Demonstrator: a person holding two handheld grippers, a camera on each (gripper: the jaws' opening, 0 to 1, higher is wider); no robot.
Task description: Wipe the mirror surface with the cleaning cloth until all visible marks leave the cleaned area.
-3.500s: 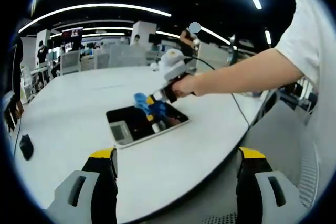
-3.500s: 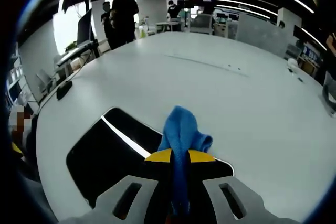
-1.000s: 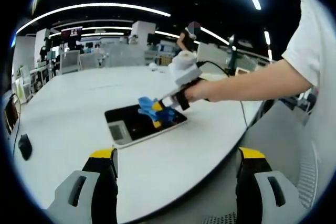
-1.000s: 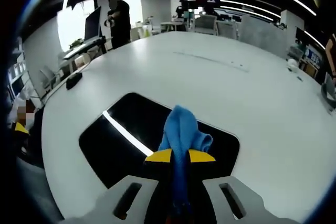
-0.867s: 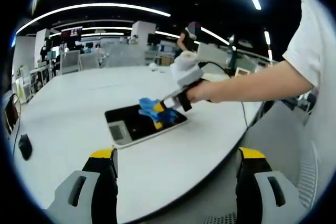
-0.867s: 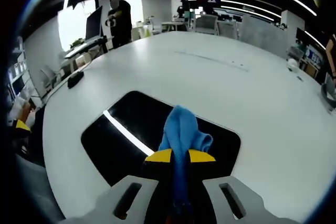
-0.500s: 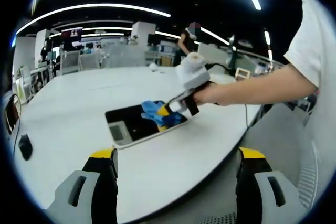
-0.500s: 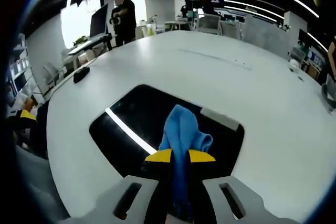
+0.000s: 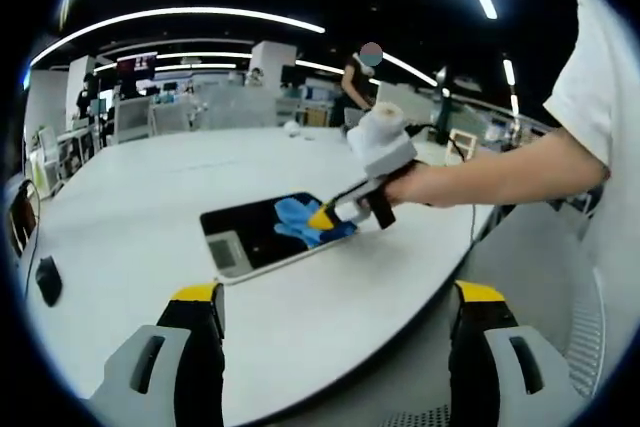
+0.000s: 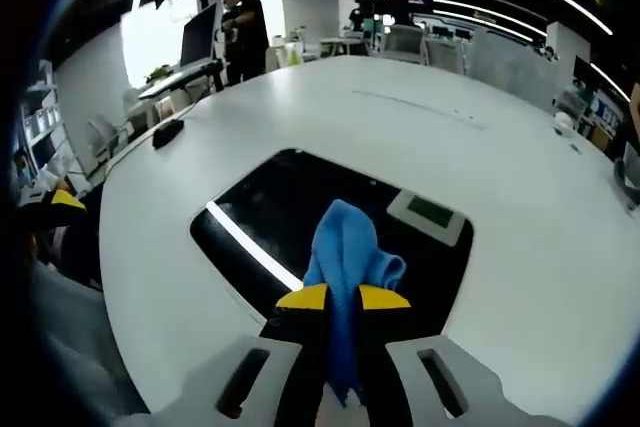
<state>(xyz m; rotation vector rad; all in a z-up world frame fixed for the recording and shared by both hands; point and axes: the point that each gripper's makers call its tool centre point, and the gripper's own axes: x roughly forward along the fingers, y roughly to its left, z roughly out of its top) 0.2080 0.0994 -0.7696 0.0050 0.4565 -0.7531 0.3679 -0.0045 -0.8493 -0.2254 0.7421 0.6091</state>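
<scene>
Our right gripper point(image 10: 333, 297) has its jaws pinched on the one blue cleaning cloth point(image 10: 346, 247), pressed near the close edge of the single dark mirror point(image 10: 300, 209) lying flat on the white table point(image 10: 420, 137). Our left gripper point(image 9: 330, 302) hangs back with jaws spread, holding nothing. We see no clear marks on the glass — so we judge the wiping well along, though glare hides detail.

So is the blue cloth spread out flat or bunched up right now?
Bunched up. The blue cloth sticks out as a crumpled wad from the shut right tongs, over the mirror.
</scene>
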